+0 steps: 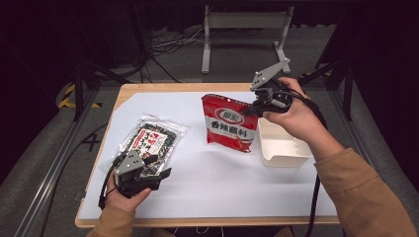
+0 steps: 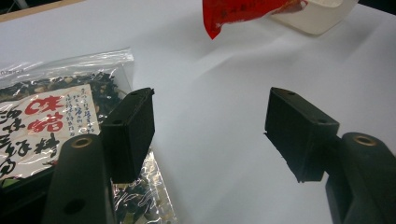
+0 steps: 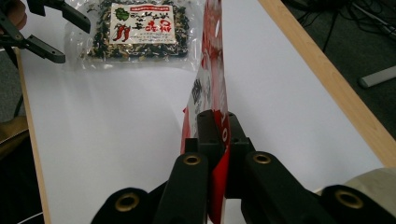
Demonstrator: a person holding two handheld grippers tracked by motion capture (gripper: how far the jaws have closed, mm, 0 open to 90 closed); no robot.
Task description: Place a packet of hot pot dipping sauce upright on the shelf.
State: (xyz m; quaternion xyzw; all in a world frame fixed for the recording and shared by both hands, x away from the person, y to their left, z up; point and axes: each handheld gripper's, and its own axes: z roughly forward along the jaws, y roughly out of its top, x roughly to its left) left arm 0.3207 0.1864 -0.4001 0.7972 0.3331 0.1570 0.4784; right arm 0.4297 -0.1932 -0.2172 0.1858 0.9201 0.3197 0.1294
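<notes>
Between the right gripper's (image 3: 219, 135) clenched jaws hangs a red pouch (image 1: 230, 123), soft, crinkly, light, pinched at its top edge above the tabletop (image 1: 207, 177); left gripper (image 2: 210, 126) released beside the clear spice bag (image 1: 150, 140)

— Where's the red seasoning pouch (image 1: 230, 123)?

— Lifted by its top corner, hanging upright just beside the white plastic tray (image 1: 284, 148), its face with white characters showing.

— And the clear bag of dried spices (image 1: 153, 140)?

— Flat on the white sheet, well apart from the tray, label up.
</notes>
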